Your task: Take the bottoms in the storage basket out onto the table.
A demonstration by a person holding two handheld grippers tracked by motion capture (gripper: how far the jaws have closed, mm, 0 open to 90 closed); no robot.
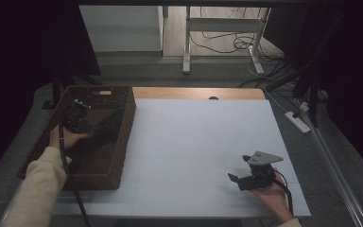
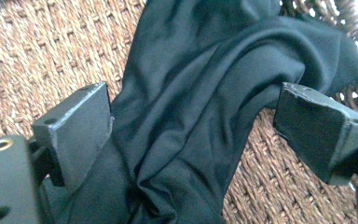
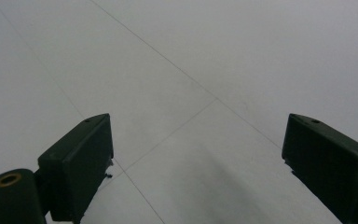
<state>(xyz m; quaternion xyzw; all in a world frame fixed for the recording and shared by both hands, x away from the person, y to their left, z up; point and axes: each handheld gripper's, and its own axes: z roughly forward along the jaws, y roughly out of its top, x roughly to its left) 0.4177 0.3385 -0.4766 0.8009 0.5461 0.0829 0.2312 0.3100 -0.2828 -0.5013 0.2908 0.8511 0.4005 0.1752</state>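
we're barely started tbh: left gripper [image 2: 193, 135] jaws spread wide around the crumpled black cloth [image 2: 205, 93], not pinched yet, still inside the brown woven wicker basket [image 1: 123, 142]. right gripper [image 1: 244, 169] open, idle on the white table [image 1: 203, 137]

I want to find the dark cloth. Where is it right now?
The dark cloth lies in the woven basket on the table's left side, between the open jaws of the left gripper.

Cream sleeve [image 1: 38, 182]; black tongs [image 1: 246, 170] with grey triangular plate.
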